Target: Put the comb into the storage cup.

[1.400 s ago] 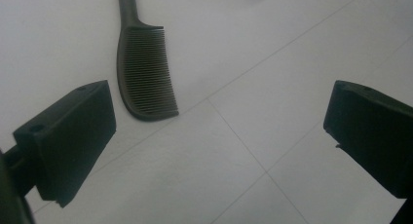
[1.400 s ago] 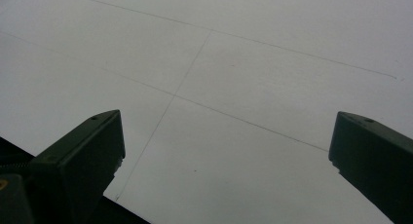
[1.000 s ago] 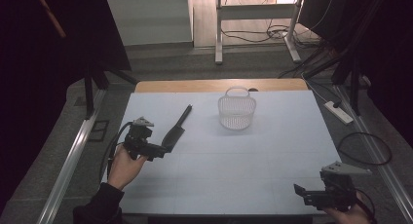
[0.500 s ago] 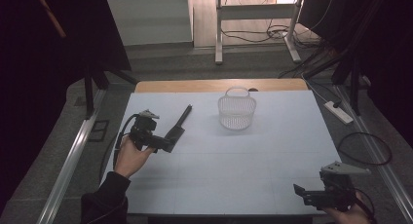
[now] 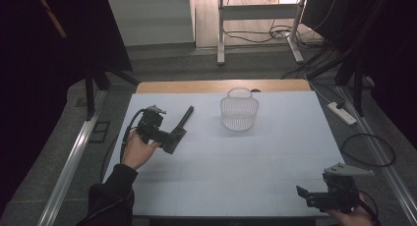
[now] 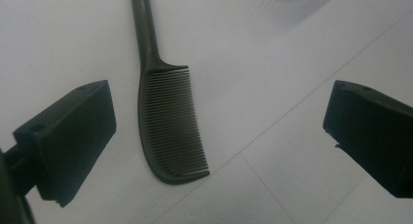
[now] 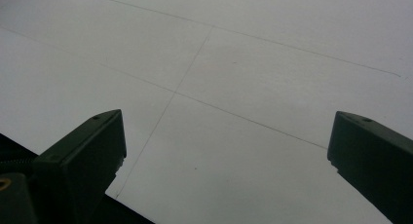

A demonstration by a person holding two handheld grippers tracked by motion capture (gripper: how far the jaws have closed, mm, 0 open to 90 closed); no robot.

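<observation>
Since a second ago the left hand has carried its tongs forward and inward over the bench, so they now hang above the comb's toothed end. That pale bench carries a white mesh basket well beyond. The black comb lies flat between the wide-open, empty left jaws, a straddle that looks meant for closing on it. The right tongs idle near the front edge, spread wide and empty.
</observation>
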